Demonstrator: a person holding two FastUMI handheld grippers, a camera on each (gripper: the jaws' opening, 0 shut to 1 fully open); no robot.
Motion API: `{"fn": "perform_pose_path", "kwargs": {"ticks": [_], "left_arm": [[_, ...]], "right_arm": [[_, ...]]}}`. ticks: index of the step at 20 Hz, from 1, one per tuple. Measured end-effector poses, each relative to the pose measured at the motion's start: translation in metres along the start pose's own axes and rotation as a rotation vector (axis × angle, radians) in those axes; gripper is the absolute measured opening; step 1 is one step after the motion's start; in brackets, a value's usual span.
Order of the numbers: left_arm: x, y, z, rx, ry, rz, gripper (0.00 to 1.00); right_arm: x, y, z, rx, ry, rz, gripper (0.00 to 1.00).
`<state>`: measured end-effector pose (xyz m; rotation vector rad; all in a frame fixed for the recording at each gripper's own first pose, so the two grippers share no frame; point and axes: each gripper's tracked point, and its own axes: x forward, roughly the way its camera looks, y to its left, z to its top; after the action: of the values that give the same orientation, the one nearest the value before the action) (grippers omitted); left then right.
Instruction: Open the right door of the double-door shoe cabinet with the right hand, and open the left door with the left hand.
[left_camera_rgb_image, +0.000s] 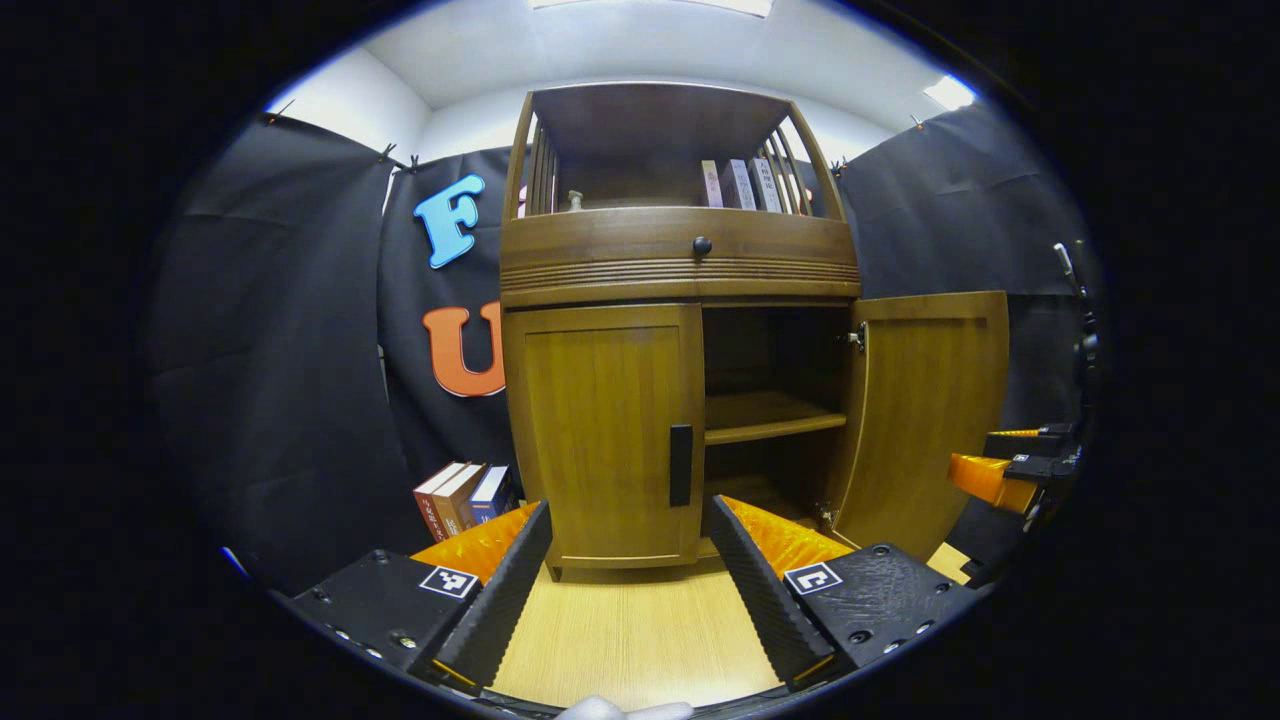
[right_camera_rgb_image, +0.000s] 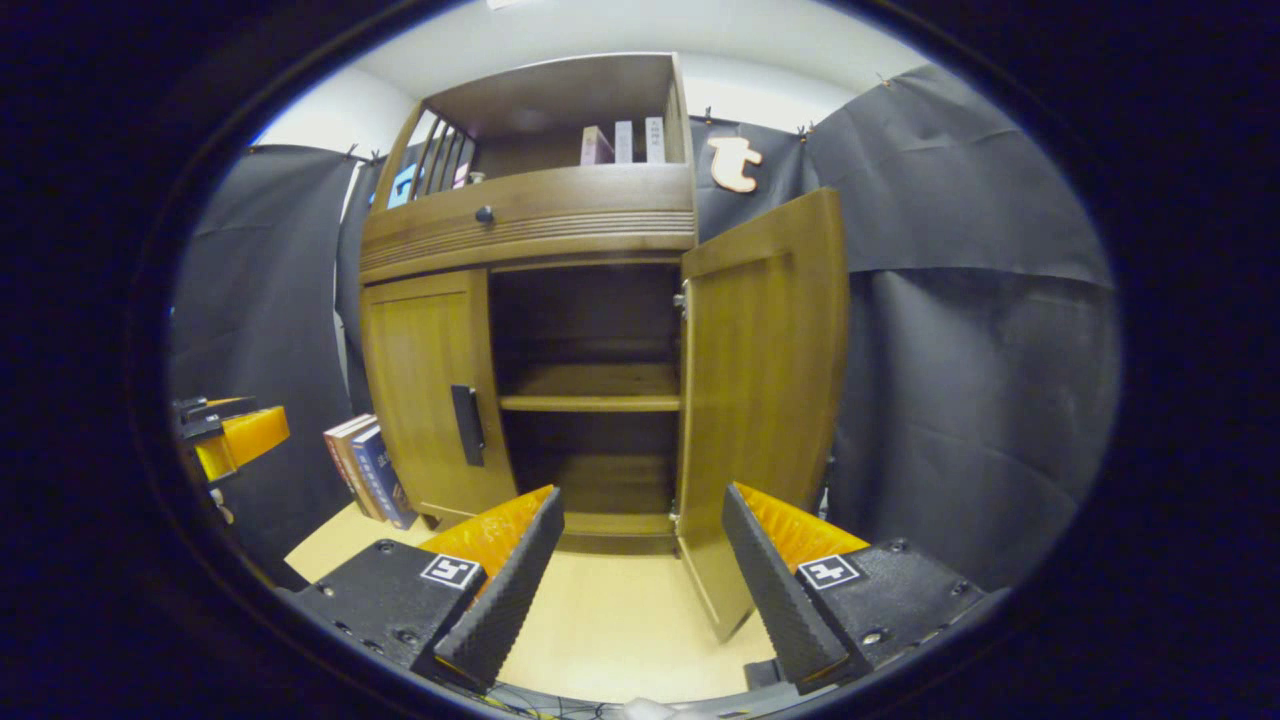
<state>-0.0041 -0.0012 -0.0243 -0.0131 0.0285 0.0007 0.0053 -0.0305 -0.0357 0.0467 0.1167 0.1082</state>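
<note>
Your left gripper (left_camera_rgb_image: 628, 530) has its jaws spread wide with nothing between them, and it faces the shoe cabinet (left_camera_rgb_image: 680, 270) from a little way back, clear of the wood. The left door (left_camera_rgb_image: 600, 430) is closed flush with the cabinet front, and its dark upright handle (left_camera_rgb_image: 681, 465) sits at the door's inner edge, showing between your two fingers and just above them. The right door (left_camera_rgb_image: 925, 410) stands swung out on its hinges, so the inside shelf (left_camera_rgb_image: 770, 415) is in plain sight.

Your right gripper (right_camera_rgb_image: 640, 540) is also parted and grips nothing. In the right gripper view the open right door (right_camera_rgb_image: 765, 390) is close in front, its lower edge reaching down beside the right-hand finger; whether the two touch you cannot tell. That gripper also shows at the far right of the left gripper view, beyond the open door's outer edge.

The cabinet stands on a pale wooden floor (left_camera_rgb_image: 630, 630). A few books (left_camera_rgb_image: 465, 495) lean on the floor against the cabinet's left side. More books (left_camera_rgb_image: 740, 185) stand upright in the open top compartment, above a drawer with a small round knob (left_camera_rgb_image: 702, 245).
</note>
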Motion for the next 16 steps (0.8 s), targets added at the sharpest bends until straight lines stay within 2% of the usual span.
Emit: {"fn": "perform_pose_path", "kwargs": {"ticks": [7,16], "left_arm": [[0.035,-0.007,-0.001,-0.015,-0.019,-0.025,0.95],[0.155,-0.036,-0.024,-0.040,-0.060,-0.091,0.96]], "right_arm": [[0.018,0.011,0.009,0.003,0.005,-0.013,1.00],[0.020,0.009,0.025,-0.068,0.012,-0.052,1.00]]}}
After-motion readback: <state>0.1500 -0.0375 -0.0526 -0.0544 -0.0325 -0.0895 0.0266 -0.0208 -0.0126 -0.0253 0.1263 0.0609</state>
